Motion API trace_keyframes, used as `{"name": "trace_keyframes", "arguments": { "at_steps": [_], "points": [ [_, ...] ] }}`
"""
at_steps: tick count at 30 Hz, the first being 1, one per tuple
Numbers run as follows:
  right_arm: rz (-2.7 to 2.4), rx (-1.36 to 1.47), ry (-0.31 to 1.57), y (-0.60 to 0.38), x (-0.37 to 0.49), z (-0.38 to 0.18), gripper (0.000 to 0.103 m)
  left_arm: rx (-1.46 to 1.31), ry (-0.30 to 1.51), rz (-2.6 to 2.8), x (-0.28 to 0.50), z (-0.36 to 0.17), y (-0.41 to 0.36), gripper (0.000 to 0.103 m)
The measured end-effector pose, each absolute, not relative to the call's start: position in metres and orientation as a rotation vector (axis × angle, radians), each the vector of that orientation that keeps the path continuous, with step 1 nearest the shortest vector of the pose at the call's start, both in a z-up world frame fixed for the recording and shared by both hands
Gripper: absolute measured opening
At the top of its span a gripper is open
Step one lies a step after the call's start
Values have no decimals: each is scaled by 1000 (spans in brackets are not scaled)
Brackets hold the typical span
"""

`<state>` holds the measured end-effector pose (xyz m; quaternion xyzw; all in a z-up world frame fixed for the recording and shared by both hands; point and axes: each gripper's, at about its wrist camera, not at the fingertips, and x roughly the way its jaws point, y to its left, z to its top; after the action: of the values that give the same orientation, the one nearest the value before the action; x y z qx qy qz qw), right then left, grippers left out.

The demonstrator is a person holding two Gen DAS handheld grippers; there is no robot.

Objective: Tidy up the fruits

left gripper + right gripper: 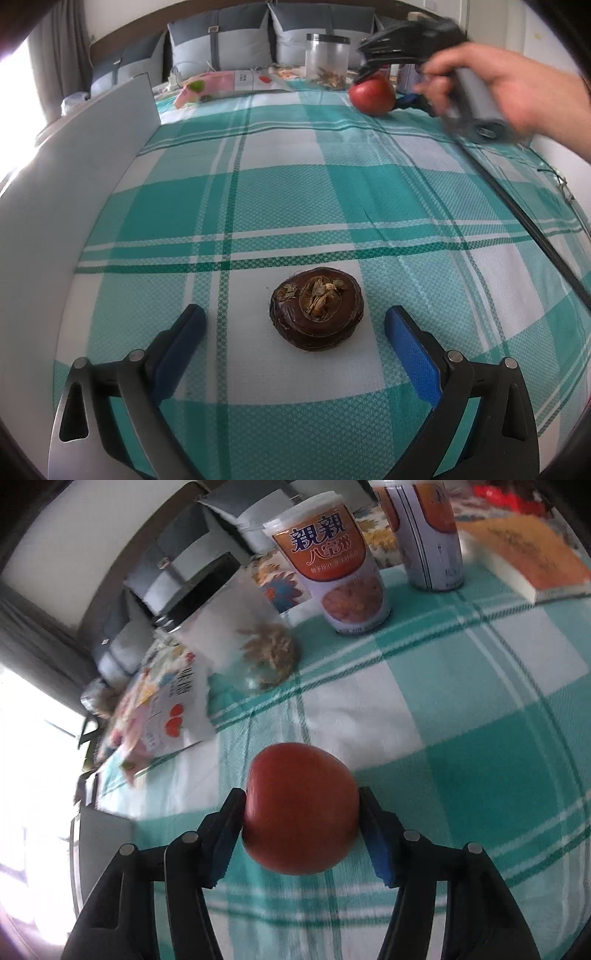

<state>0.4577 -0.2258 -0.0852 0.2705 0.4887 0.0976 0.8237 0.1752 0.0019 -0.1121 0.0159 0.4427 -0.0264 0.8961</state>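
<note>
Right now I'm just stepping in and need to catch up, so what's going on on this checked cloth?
A person is sorting fruit with a hand-held gripper in each hand. The right hand-held gripper is closed on a red apple, with its blue pads against both sides, near a clear jar and two printed cans at the far end. The left hand-held gripper is open, its fingers on either side of a dark brown round fruit that lies on the checked cloth, not touching it.

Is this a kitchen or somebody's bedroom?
Probably a bedroom or living room: grey cushions line the back, a checked cloth covers a wide soft surface, and snack cans and a book lie about.
</note>
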Motion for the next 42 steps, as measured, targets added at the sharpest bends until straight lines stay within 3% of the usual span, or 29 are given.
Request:
{"name": "trace_keyframes", "arguments": {
  "at_steps": [8, 14, 18, 24, 25, 28, 29, 37, 42],
  "points": [
    [520, 790, 1064, -297, 346, -86, 57, 33, 917, -55, 175, -113, 2, 99],
    [500, 841, 1115, -342, 243, -119, 55, 33, 917, -55, 175, -113, 2, 99],
    [382, 867, 997, -370, 215, -112, 55, 33, 917, -55, 175, -112, 2, 99],
    [309, 721, 972, -368, 207, -88, 55, 33, 917, -55, 175, -112, 2, 99],
    [311, 696, 960, -365, 206, -82, 59, 33, 917, -55, 175, -112, 2, 99],
    [286, 612, 905, -365, 196, -61, 87, 33, 917, -55, 175, -112, 2, 99],
    [253, 562, 872, -365, 185, -53, 90, 33, 917, -55, 175, -112, 2, 99],
    [73, 99, 901, -316, 128, -85, 92, 33, 917, -55, 175, -113, 2, 99],
    [74, 34, 931, -305, 130, -98, 92, 33, 917, -55, 175, -113, 2, 99]
  ]
}}
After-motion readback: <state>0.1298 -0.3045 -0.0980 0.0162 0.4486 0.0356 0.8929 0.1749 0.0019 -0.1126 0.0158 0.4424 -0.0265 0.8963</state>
